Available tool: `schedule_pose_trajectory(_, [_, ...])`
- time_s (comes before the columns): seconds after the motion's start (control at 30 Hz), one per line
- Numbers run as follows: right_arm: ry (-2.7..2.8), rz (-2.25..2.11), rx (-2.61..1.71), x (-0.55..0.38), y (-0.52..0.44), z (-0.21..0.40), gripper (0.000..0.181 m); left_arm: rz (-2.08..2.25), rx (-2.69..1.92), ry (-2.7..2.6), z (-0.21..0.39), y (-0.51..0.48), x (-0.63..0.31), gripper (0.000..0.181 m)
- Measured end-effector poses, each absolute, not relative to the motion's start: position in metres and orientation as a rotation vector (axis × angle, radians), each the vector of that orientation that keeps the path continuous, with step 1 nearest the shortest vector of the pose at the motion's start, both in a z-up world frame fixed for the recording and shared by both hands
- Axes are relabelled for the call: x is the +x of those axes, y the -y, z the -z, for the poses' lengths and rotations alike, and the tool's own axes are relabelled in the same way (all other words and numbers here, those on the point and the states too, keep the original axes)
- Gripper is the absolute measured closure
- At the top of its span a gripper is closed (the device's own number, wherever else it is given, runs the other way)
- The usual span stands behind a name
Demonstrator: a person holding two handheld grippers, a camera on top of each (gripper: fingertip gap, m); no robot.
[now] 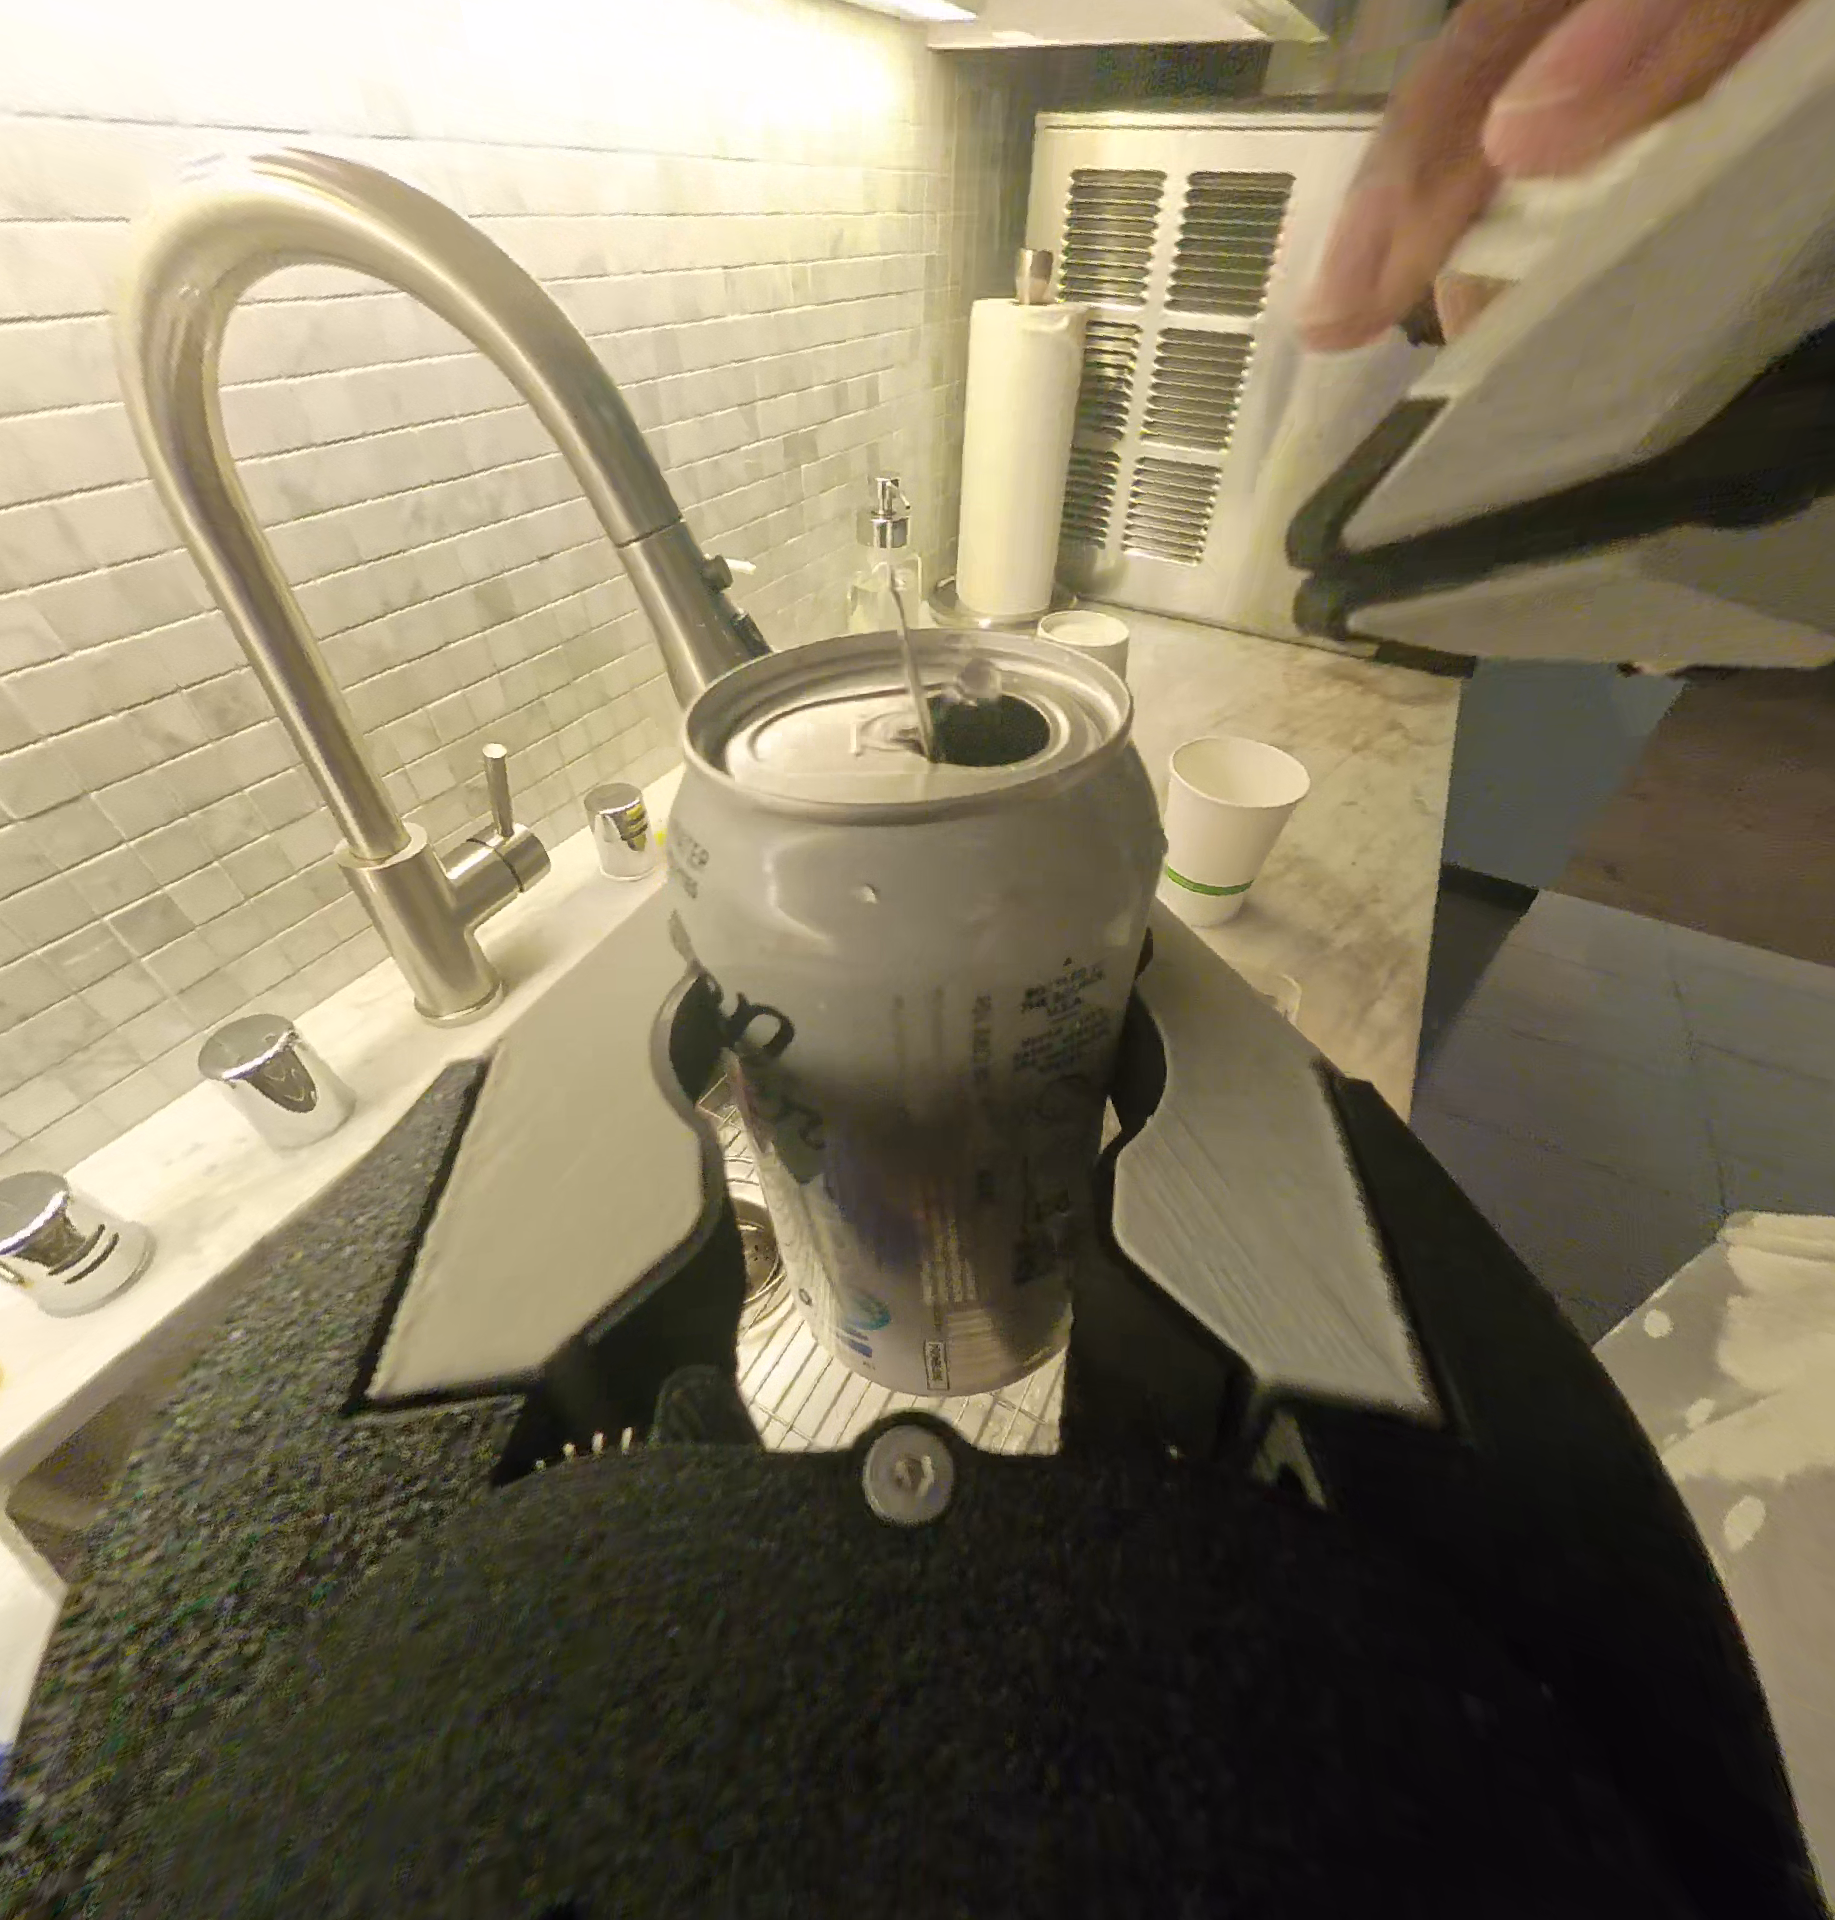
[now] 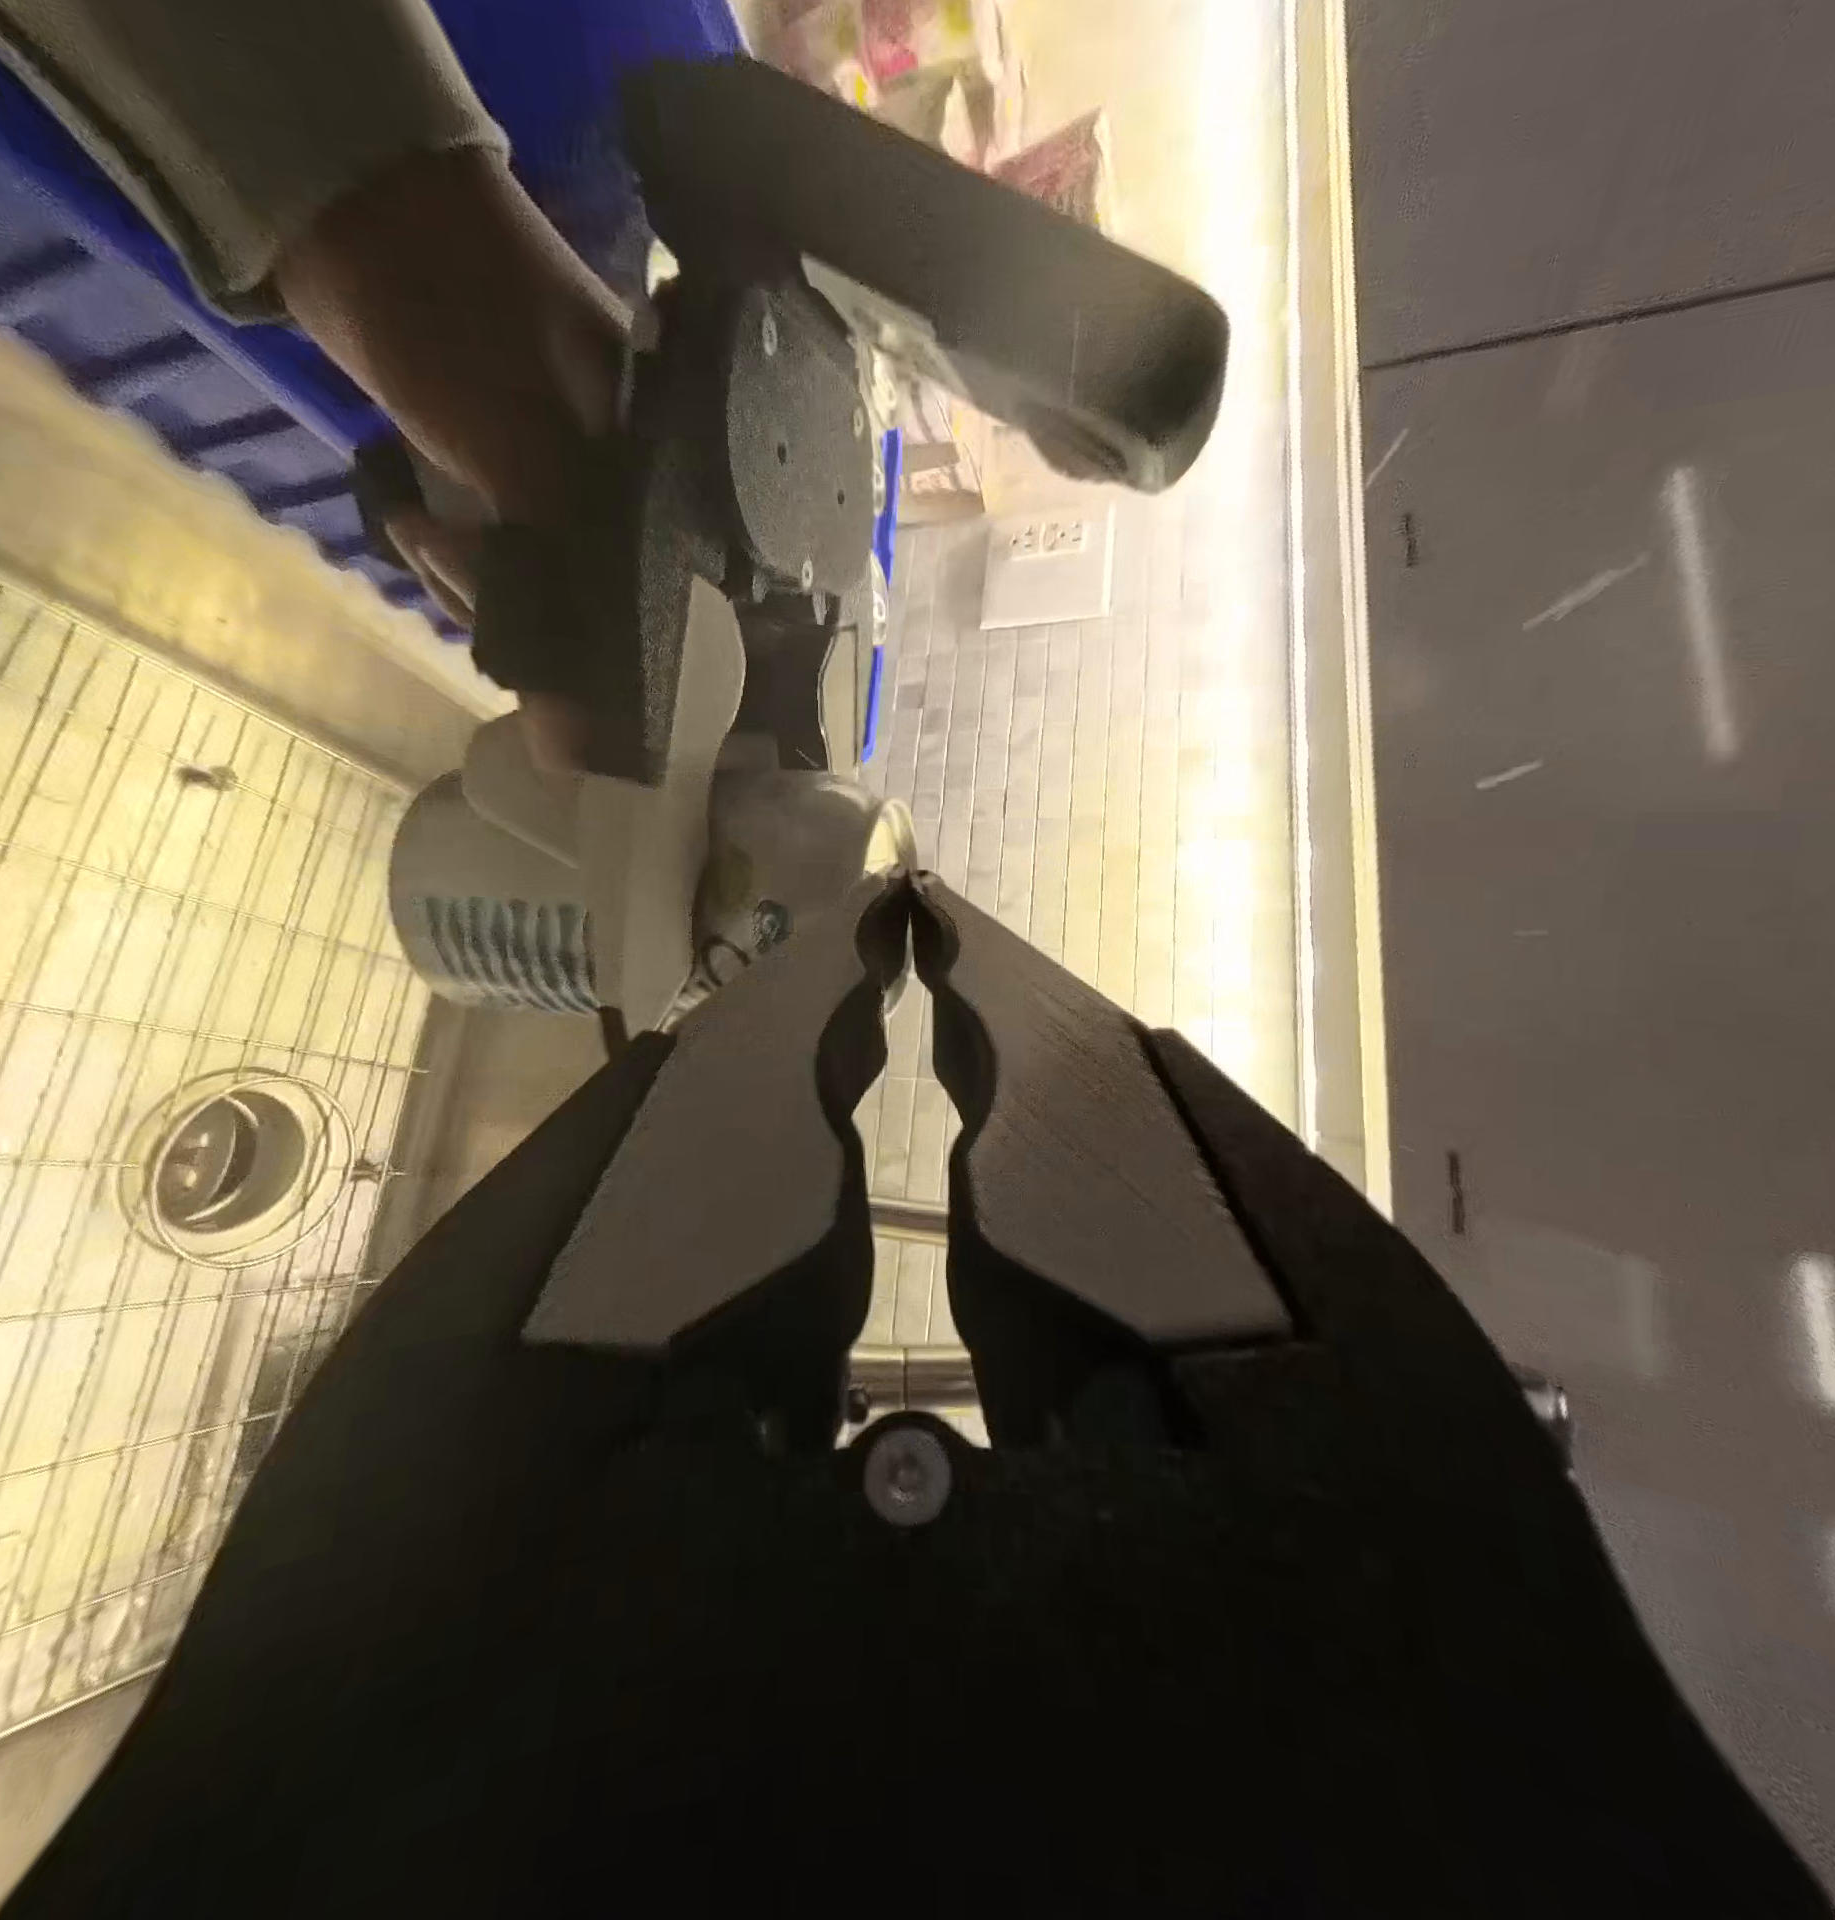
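Note:
My left gripper is shut on a silver drink can and holds it upright above the sink. The can is open and its pull tab stands straight up. My right gripper, held by a hand, is shut and blurred, up and to the right of the can and apart from it. In the right wrist view the right gripper has its tips pressed together just short of the tab, with the can and the left gripper beyond. Nothing shows between its tips.
A curved steel faucet arches left of the can. A paper cup, a soap dispenser and a paper towel roll stand on the counter behind. The sink holds a wire grid and a drain.

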State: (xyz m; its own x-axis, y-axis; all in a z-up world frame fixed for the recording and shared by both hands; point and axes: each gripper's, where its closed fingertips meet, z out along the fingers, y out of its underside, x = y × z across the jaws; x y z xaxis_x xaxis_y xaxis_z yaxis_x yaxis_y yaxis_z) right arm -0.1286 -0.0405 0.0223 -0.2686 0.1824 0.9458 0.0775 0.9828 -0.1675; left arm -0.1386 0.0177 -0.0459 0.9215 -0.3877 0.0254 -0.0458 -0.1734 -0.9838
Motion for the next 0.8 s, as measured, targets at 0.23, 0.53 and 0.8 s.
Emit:
schedule_pose_trajectory(0.23, [1.800, -0.377, -0.514, -0.111, 0.033, -0.023, 0.176, 0.286, -1.714, -0.378, 0.039, -0.013, -0.135, 0.107])
schedule_pose_trajectory(0.53, [1.733, -0.711, -0.943, -0.077, -0.001, 0.003, 0.161, 0.291, -1.705, -0.370, 0.041, -0.013, -0.140, 0.107])
schedule_pose_trajectory(0.8, [1.612, -1.111, -1.362, -0.028, -0.022, 0.053, 0.138, 0.327, -1.684, -0.384, 0.035, -0.010, -0.135, 0.107])
